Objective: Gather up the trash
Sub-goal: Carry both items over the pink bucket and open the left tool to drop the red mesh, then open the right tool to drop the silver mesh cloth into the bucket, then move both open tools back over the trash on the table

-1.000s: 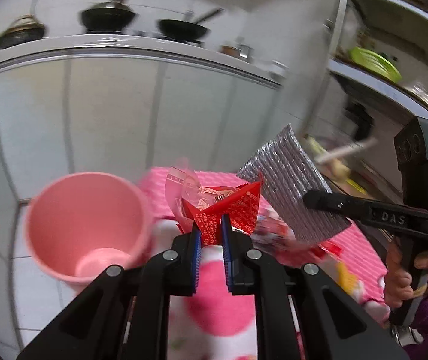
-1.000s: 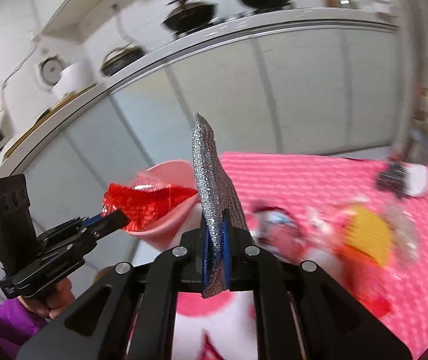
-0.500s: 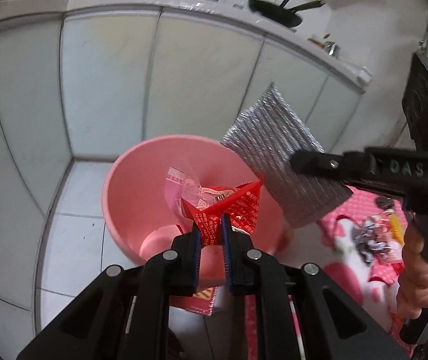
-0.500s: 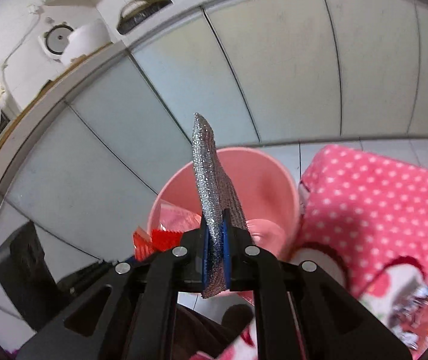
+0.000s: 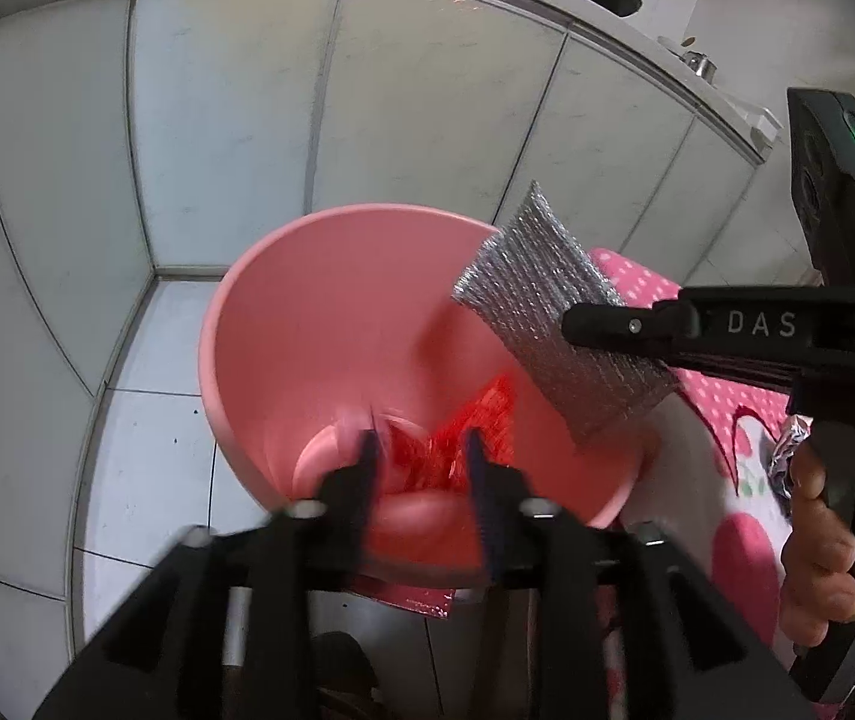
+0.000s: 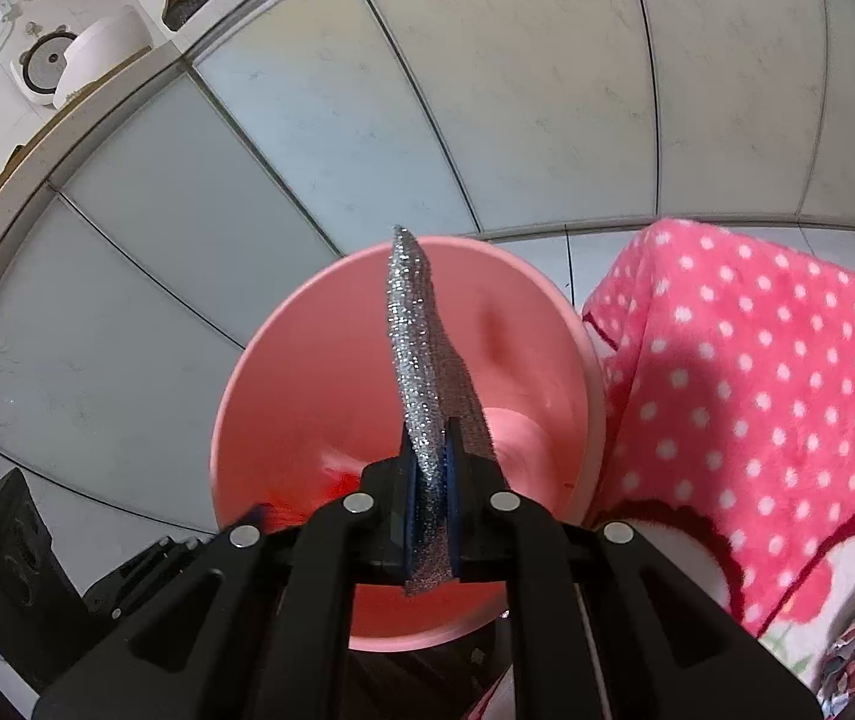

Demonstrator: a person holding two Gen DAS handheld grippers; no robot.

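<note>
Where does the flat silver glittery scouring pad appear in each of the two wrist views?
Left wrist view: the flat silver glittery scouring pad is right of centre, clamped in the right gripper, above the bin's rim.
Right wrist view: the pad stands edge-on at centre, rising between the pads.
Shared landmark: the pink plastic bin.

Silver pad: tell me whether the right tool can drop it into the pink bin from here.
Probably yes. The right tool holds the silver pad over the open pink bin, and nothing blocks the fall.
</note>
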